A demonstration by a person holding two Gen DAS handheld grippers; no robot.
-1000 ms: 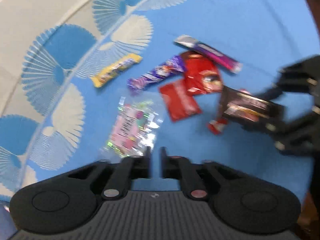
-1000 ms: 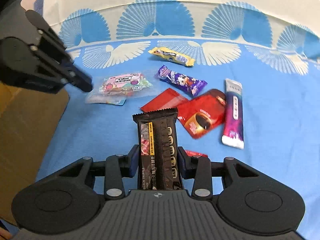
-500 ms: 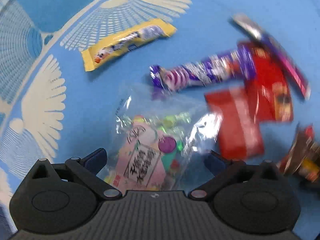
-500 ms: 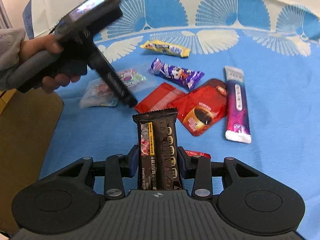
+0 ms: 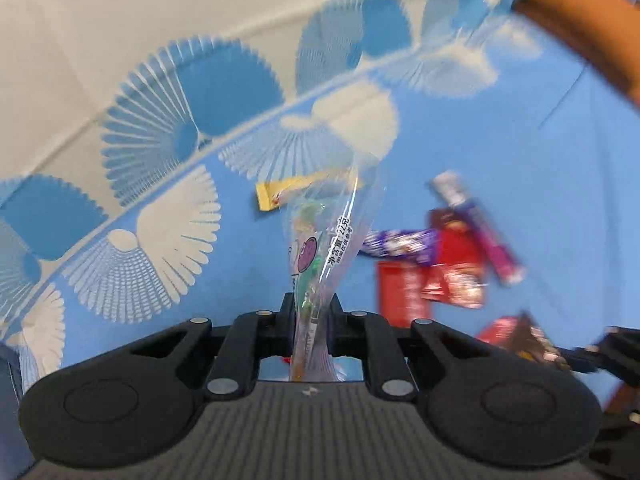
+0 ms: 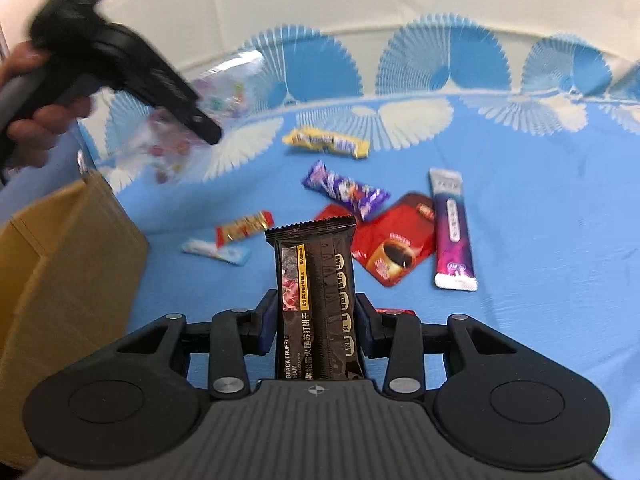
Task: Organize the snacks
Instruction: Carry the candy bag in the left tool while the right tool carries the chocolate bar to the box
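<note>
My left gripper (image 5: 311, 308) is closing on a clear bag of coloured candies (image 5: 328, 232), and its pads pinch the bag's lower end. In the right wrist view the left gripper (image 6: 208, 134) is raised at the upper left in a person's hand, and the blurred candy bag (image 6: 176, 136) hangs off the cloth. My right gripper (image 6: 316, 300) is shut on a dark cracker pack (image 6: 316, 264) that stands upright between its fingers. On the blue cloth lie a yellow bar (image 6: 326, 143), a purple bar (image 6: 346, 190), a red coffee sachet (image 6: 394, 252) and a purple-white stick pack (image 6: 452, 232).
A brown cardboard box (image 6: 60, 280) stands at the left edge of the table. Near it lie a small red-yellow candy (image 6: 244, 226) and a pale blue sachet (image 6: 216, 251). The blue tablecloth (image 6: 540, 200) has white fan patterns along its far border.
The left gripper dropped over the candy bag with jaws wide, closed on it and lifted it up and to the left. The right gripper kept its hold on the cracker pack and rose slightly.
</note>
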